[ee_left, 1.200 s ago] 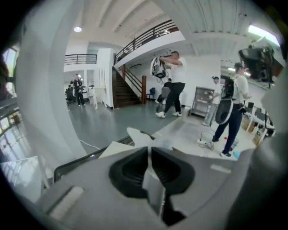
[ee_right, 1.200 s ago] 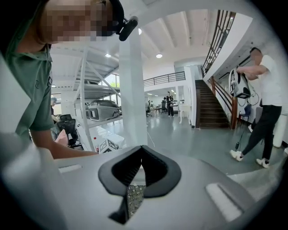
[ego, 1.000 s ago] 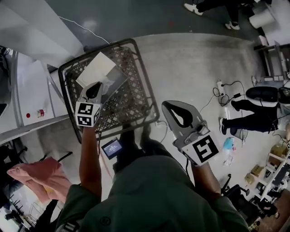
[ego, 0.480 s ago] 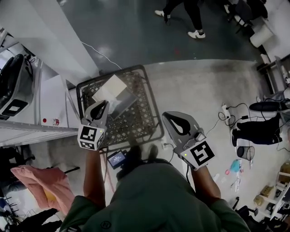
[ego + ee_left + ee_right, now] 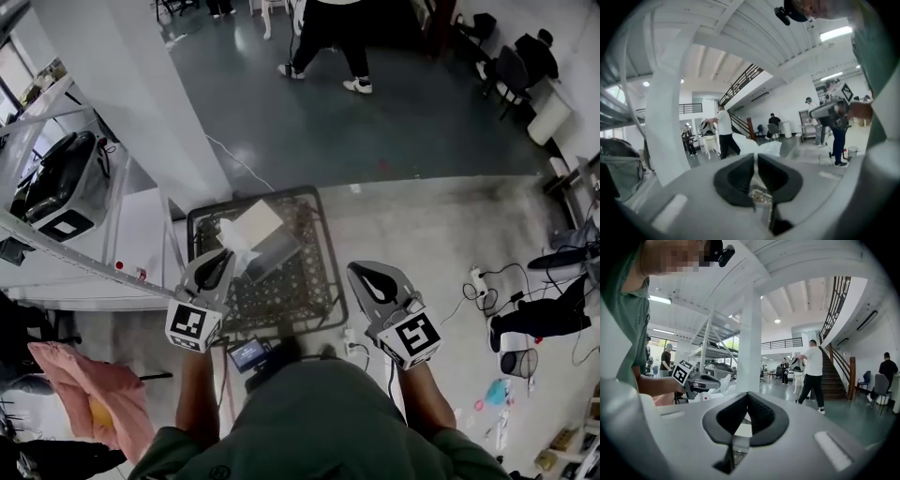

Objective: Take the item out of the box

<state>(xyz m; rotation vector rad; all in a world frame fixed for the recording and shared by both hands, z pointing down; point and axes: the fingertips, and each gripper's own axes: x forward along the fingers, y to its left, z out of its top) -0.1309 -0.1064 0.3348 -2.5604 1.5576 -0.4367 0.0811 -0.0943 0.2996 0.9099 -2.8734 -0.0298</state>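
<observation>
Both grippers are closed: your left gripper (image 5: pixel 223 255) pinches the white bagged packet (image 5: pixel 251 228) by its edge so it hangs above the left side of the lattice crate (image 5: pixel 300 281), while your empty right gripper (image 5: pixel 361 274) idles off its right edge.

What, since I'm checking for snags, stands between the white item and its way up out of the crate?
Nothing visible does: the left tongs hold the white item over the open-topped crate, and no lid or other object lies above it.
</observation>
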